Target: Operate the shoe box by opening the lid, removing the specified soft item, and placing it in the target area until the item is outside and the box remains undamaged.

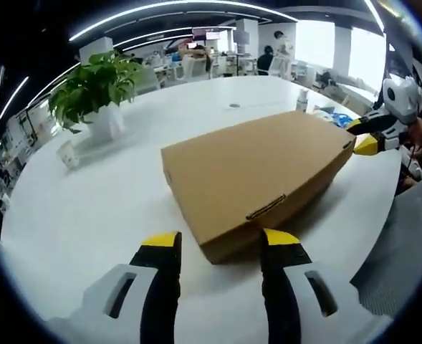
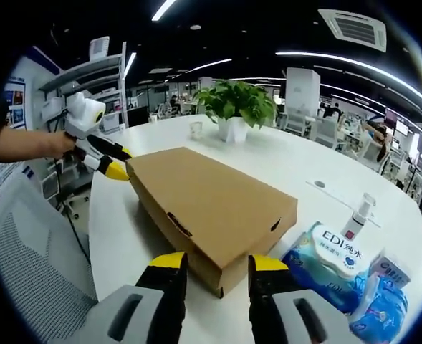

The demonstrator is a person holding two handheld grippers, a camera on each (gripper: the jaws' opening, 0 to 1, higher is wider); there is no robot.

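Note:
A flat brown cardboard shoe box (image 1: 257, 172) lies on the white round table (image 1: 89, 215) with its lid down and its tab tucked in the front slot (image 1: 268, 208). My left gripper (image 1: 220, 240) is open, its yellow tips on either side of the box's near corner. My right gripper (image 2: 218, 261) is open too, straddling the opposite corner of the box (image 2: 211, 204). In the left gripper view the right gripper (image 1: 365, 136) shows at the box's far corner. The left gripper (image 2: 103, 161), held by a hand, shows at the far corner in the right gripper view. The soft item is hidden.
A potted plant (image 1: 96, 89) (image 2: 236, 107) and a small cup (image 1: 67, 154) stand behind the box. A blue wet-wipes pack (image 2: 332, 265) and a small bottle (image 2: 357, 215) lie by the right gripper. A grey mesh chair (image 2: 24, 265) stands at the table's edge.

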